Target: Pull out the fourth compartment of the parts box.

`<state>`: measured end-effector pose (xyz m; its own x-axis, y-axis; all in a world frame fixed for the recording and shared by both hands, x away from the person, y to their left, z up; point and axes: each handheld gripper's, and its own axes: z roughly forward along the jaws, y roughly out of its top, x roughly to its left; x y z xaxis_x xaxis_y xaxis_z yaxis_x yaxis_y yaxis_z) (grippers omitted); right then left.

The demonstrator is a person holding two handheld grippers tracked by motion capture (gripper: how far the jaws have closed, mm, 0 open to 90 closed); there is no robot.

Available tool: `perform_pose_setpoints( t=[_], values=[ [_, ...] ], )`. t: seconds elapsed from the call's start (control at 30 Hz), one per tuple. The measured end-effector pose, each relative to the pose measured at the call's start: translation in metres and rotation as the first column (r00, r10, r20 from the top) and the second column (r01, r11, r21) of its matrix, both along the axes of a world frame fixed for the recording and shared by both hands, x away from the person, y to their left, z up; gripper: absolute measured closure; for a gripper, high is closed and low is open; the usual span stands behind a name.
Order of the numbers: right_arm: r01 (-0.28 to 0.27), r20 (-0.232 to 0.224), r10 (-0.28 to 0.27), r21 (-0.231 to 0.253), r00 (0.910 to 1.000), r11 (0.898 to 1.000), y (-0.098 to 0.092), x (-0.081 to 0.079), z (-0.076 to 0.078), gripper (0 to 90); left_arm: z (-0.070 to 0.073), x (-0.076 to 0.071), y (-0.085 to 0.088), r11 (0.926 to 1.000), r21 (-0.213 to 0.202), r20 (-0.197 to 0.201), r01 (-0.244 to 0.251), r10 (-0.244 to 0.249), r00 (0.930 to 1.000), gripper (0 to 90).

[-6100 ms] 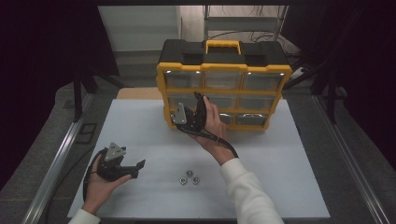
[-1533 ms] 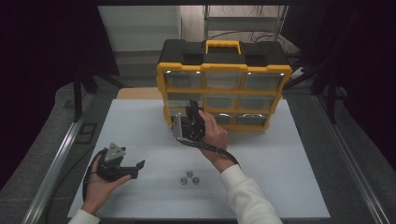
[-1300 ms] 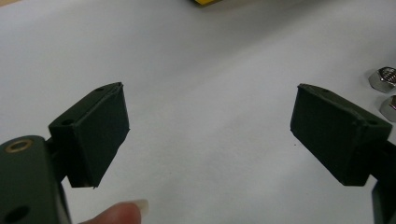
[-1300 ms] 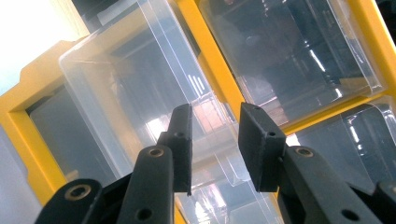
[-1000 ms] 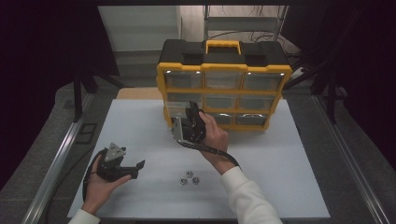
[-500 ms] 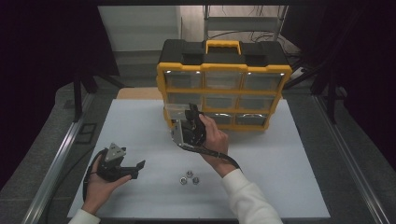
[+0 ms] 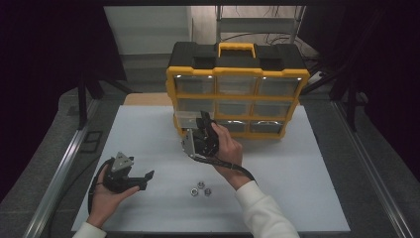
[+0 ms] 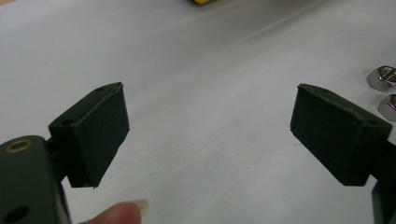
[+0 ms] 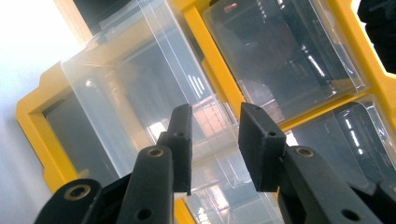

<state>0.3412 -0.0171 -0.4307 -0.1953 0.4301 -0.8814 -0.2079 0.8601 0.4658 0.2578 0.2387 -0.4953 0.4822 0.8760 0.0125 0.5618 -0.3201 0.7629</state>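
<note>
clear drawer (image 7: 187,120) sits part-way out of the bottom-left slot of the yellow organizer (image 7: 236,95), at the table's (image 7: 317,188) far side. see-through plastic, looks empty. right gripper (image 9: 214,142) jaws narrow around its front pull tab, can't tell if the pads bite. we read this as the pull-out step; next needs a straight draw toward us. left gripper (image 8: 210,126) wide, holding nothing, near the hex nuts (image 7: 200,189).

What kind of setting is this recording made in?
Probably a lab-style recording bench: a white table edged by metal rails, dark curtains around it, a yellow parts organiser with clear drawers, and loose hex nuts.
</note>
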Motion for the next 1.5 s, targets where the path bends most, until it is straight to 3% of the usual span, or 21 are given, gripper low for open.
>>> perform_pose_setpoints(
  t=[1.03,1.5],
  values=[
    [-0.003,0.004,0.003,0.013,1.0000,1.000,-0.0002,-0.0030,-0.0006,66.4,-0.0014,0.0002,-0.0013,0.9999,0.006,-0.005,0.008,-0.008,1.0000,12.3],
    [-0.003,0.008,0.003,0.016,1.0000,1.000,0.0001,-0.0037,-0.0008,66.4,-0.0036,0.0013,-0.0026,0.9997,0.013,-0.025,0.020,-0.020,0.9995,12.4]
  ],
)
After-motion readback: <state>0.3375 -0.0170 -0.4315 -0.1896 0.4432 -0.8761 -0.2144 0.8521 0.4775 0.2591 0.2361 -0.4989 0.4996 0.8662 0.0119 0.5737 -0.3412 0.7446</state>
